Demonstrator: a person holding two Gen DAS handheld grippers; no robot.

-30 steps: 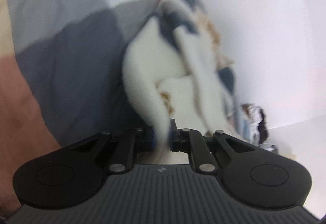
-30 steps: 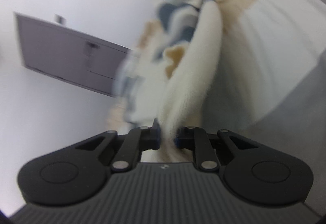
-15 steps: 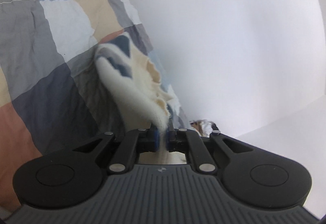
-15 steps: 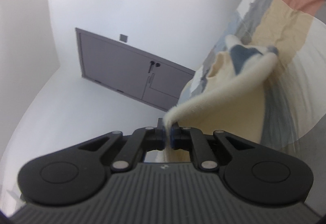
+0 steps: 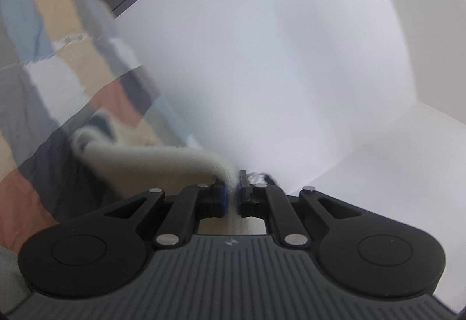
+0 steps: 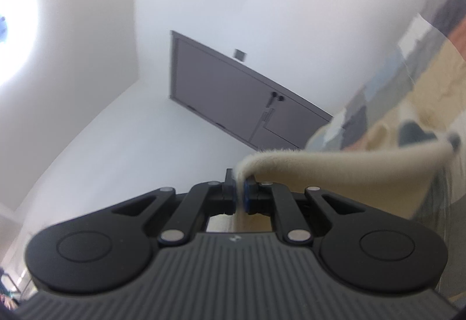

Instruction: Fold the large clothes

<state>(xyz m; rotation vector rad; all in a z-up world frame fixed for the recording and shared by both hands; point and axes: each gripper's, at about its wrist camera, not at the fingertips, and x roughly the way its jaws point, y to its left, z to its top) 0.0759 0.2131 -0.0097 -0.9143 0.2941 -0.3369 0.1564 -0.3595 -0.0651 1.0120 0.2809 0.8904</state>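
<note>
A fuzzy cream garment with dark blue and tan patches is held up between both grippers. My left gripper is shut on one edge of it; the cloth stretches away to the left as a taut band. My right gripper is shut on another edge of the garment, which stretches off to the right. The far end with the blue patches is blurred in both views.
A patchwork quilt of grey, tan, blue and rust squares lies on the left in the left wrist view and on the right in the right wrist view. A grey door and white walls fill the rest.
Both grippers have lifted and tilted upward with the garment. The cloth has been pulled out from a bunched hang into a taut, nearly level band. More wall and door now show.
</note>
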